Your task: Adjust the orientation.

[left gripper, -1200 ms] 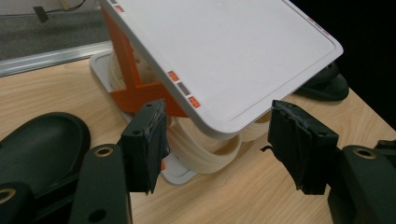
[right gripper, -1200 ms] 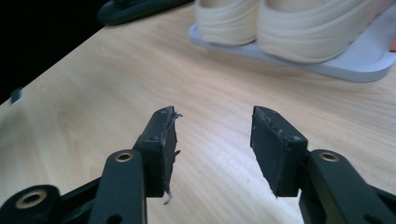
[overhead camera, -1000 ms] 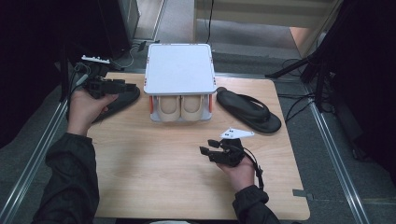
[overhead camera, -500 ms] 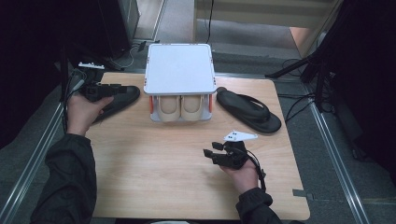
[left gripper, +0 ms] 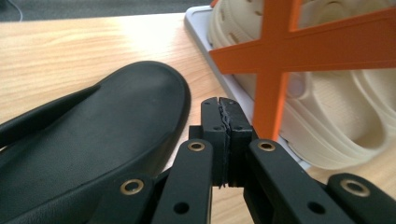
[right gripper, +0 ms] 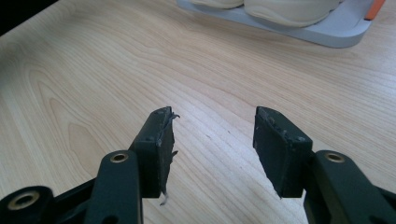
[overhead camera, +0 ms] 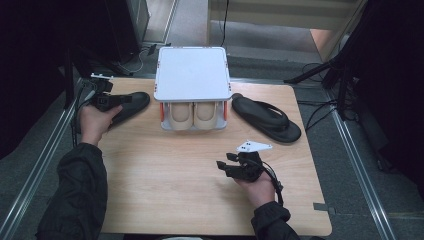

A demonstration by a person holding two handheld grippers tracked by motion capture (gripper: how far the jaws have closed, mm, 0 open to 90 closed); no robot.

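A black sandal (overhead camera: 131, 104) lies at the table's left, its heel end (left gripper: 93, 135) just left of my left gripper (left gripper: 225, 107). That gripper (overhead camera: 107, 100) is low at the sandal. Its jaws have just been closing and now meet pad to pad with nothing between them. A second black sandal (overhead camera: 267, 117) lies right of a small white rack (overhead camera: 192, 75) with orange side frames (left gripper: 280, 60). A pair of cream clogs (overhead camera: 192, 115) sits on the rack's lower shelf. My right gripper (right gripper: 215, 126) hovers open over bare wood (overhead camera: 227, 165).
The wooden table (overhead camera: 165, 190) has bare room in front of the rack. The rack's grey base (right gripper: 327, 32) lies ahead of my right gripper. Metal rails and dark stands flank the table on both sides.
My left gripper has sunk toward the left sandal and its jaws have closed. The right hand has stayed put.
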